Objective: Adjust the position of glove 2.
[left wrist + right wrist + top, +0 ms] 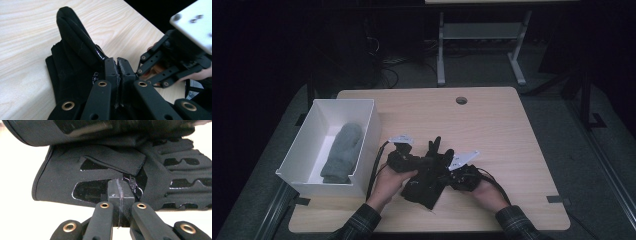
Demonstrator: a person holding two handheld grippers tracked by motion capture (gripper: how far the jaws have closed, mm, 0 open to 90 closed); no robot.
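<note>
High view, hands: two, entering from the near edge in plaid sleeves; the left hand (388, 181) and the right hand (486, 193) angle inward toward each other.
High view, grippers: two; the left gripper (408, 161) and the right gripper (455, 172) meet at the black glove (427, 180), one on each side of it.
High view, glove: one black glove, on the wooden table (492, 130) near the front edge at centre, fingers pointing far.
High view, box: one white box (368, 130) at the left of the table, holding one grey mitten (342, 152).
High view, table fittings: one round hole (461, 100) near the far edge.
Left gripper view, jaws: pressed together, black fabric of the glove (72, 62) caught between them; one glove finger stands raised.
Left gripper view, other tool: the right gripper (142, 72) reaches in from the right, just beside the closed jaws, with its pale plate above.
Right gripper view, jaws: closed together on the glove (100, 172) at its cuff strap, near a small pull tab.
Right gripper view, glove: lying across the frame, cuff at left, glossy patches on its back.
</note>
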